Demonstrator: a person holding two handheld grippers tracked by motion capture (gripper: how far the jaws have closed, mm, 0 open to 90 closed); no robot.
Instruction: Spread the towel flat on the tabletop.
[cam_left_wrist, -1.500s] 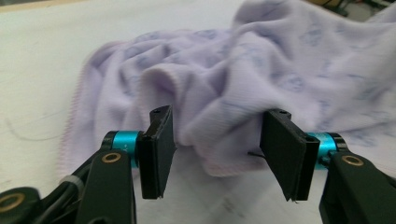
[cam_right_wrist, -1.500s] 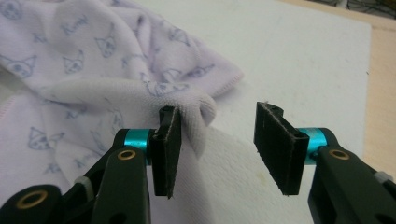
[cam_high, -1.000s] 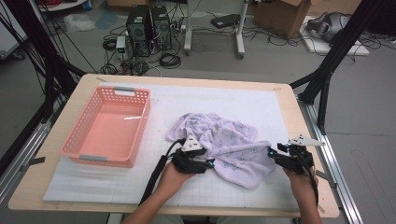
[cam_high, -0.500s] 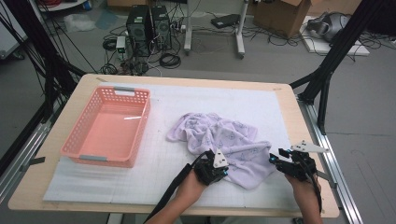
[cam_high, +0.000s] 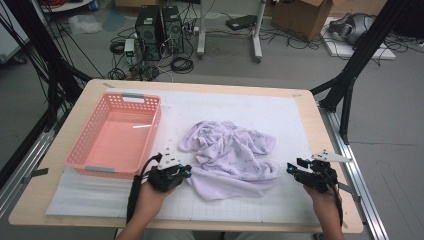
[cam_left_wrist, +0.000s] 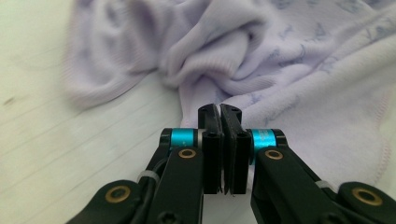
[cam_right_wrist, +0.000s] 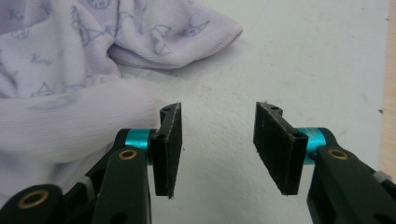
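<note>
While the left gripper (cam_high: 186, 173) sits at the near-left edge of the cloth (cam_high: 231, 157), its jaws have just been closing and now meet, pads together. Whether a thin hem is pinched between them I cannot tell from the left gripper view: the pads (cam_left_wrist: 219, 122) touch the fabric's edge, but no cloth shows between them. The right gripper (cam_high: 294, 167) waits just off the cloth's near-right edge, jaws about half open with nothing in them; in its own view the fabric (cam_right_wrist: 70, 70) lies just left of the left pad, apart from it.

By my reading, the step in hand is taking hold of the cloth's near edge at both ends, to spread it or lift it. Next the right gripper would need to slide left onto the hem and close.

Crumpled, the cloth lies on the white mat (cam_high: 280, 112) at mid-table, right of the pink basket (cam_high: 80, 155) and apart from it. Its long axis runs roughly left to right, with one corner pointing far-right.
</note>
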